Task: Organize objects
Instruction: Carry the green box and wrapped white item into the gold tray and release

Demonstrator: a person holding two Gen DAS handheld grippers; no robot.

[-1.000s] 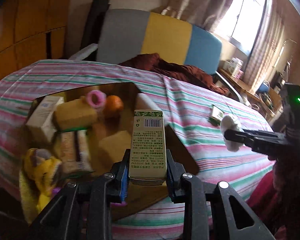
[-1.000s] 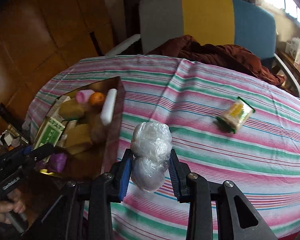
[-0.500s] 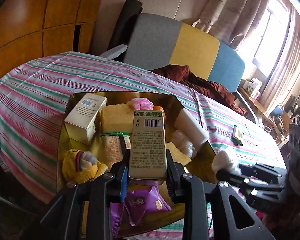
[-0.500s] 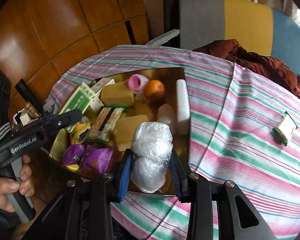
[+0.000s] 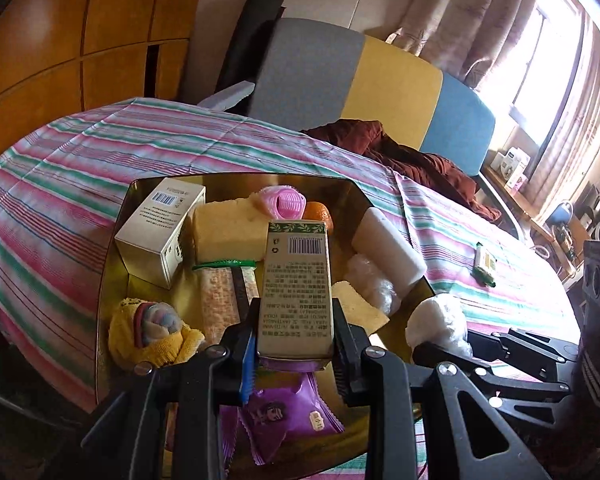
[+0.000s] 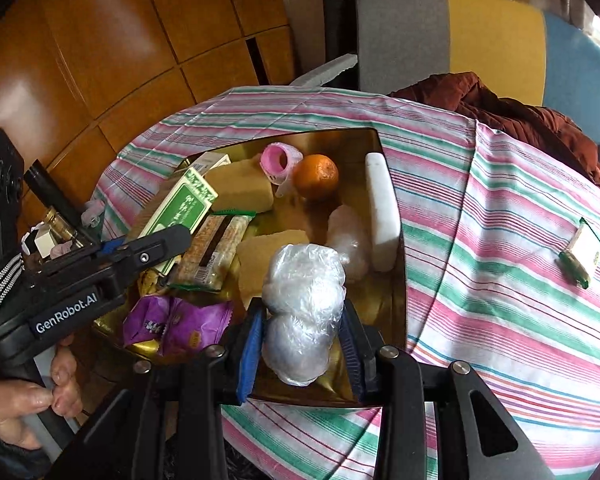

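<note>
The left tool point(image 5: 296, 354) clamps a barcoded green carton point(image 5: 297, 288) above the gold tray point(image 6: 392, 316). The right tool point(image 6: 302, 354) grips a plastic-wrapped bundle point(image 6: 304, 312) over the tray's near edge. "GenRobot.AI" marks the left tool.

**Item count: tray and table**

One gold tray point(image 6: 396, 312) stands on one striped cloth point(image 6: 500, 280).

Boxes: two, namely one green carton point(image 5: 296, 288) and one white box point(image 5: 156, 228).

Yellow sponge blocks: three, one large point(image 5: 228, 232) and two smaller point(image 6: 268, 248) point(image 5: 358, 306).

Plastic-wrapped bundles: two point(image 6: 304, 312) point(image 6: 346, 236).

Single items:
- orange point(image 6: 316, 176)
- pink roller point(image 6: 278, 162)
- white bar point(image 6: 382, 208)
- cracker packet point(image 6: 214, 250)
- purple packet point(image 6: 176, 324)
- yellow knitted toy point(image 5: 152, 330)

Off the tray: one small green-and-yellow packet point(image 6: 582, 254).

Grippers: two.
</note>
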